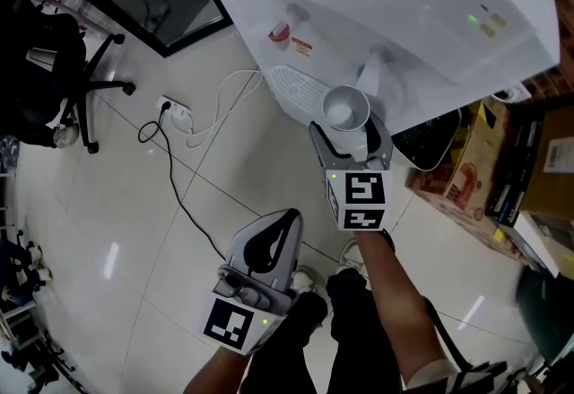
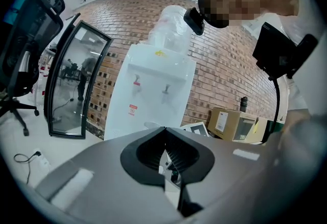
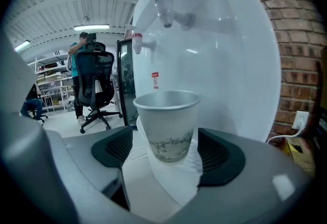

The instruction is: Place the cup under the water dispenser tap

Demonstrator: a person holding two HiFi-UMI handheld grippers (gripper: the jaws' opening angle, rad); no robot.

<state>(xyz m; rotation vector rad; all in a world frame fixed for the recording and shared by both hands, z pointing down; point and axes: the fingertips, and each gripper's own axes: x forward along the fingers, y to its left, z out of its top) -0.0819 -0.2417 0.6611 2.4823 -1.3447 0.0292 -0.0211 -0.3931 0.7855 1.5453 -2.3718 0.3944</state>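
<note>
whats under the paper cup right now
The cup stands on the white drip tray of the water dispenser. The tray's slotted grille shows beside the cup in the head view. The patch of tray directly beneath the cup's base is covered by the cup.

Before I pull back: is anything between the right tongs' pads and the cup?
Nothing. In the right gripper view the cup stands between the open right tongs, with a bare gap on each side.
</note>
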